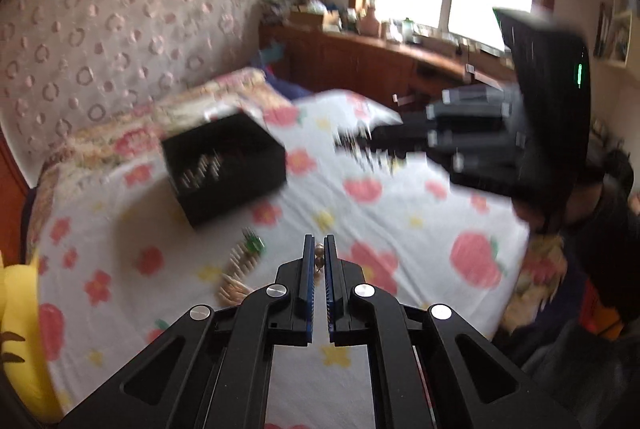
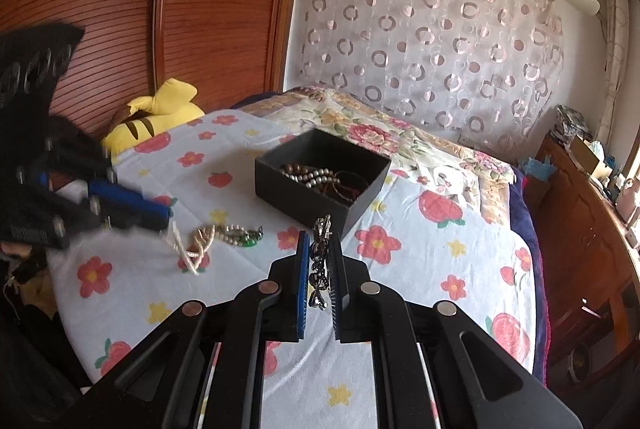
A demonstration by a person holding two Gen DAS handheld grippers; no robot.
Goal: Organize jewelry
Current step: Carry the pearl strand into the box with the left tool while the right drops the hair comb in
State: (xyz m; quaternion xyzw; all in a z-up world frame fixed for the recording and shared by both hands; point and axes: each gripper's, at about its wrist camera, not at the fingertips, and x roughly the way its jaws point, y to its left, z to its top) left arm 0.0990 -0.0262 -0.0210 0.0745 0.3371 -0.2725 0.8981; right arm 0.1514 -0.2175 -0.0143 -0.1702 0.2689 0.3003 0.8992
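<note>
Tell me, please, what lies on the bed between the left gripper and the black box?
In the right wrist view, loose jewelry lies on the floral sheet between the left gripper and the black box.

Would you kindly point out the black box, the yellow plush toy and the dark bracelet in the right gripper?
black box [image 2: 298, 171], right wrist view, front wall.
yellow plush toy [image 2: 160, 113], right wrist view, body.
dark bracelet [image 2: 319, 261], right wrist view, middle links.
</note>
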